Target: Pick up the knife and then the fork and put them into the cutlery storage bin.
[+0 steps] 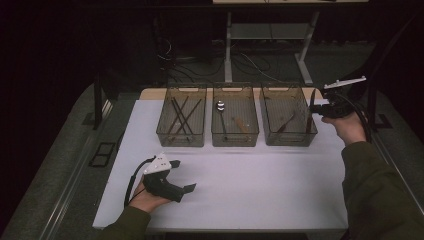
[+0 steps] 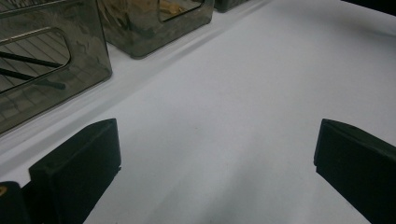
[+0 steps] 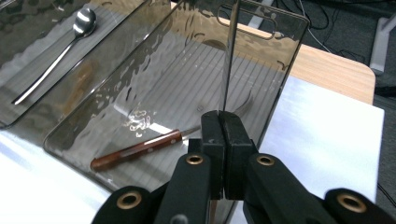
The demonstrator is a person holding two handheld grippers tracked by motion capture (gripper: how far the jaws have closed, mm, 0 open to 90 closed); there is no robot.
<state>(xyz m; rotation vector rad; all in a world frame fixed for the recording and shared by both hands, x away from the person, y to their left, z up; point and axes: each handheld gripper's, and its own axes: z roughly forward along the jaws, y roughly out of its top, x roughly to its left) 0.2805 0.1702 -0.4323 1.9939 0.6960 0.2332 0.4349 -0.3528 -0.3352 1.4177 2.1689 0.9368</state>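
Sorting of cutlery into three smoky transparent bins set in a row at the far edge of a white table (image 1: 260, 190). The right gripper (image 3: 223, 116) is clamped, jaws pressed together, on a thin flat blade (image 3: 229, 56) that stands upright from the pads, most likely a table knife held near one end, though its far tip is hard to make out against the bin wall. It is held over the near right corner of the right bin (image 1: 288, 114), presumably so it can be lowered in beside the brown-handled knife (image 3: 137, 150) already lying on the ribbed floor; like is evidently grouped with like. The middle bin (image 1: 235, 115) holds a spoon (image 3: 74, 32) and a second, brownish utensil, and the left bin (image 1: 181, 116) holds dark sticks, probably chopsticks. The left gripper (image 1: 182, 176) rests low on the cloth in front of the left bin with its jaws spread wide and nothing between them, apparently parked clear of the drop while the other hand works.
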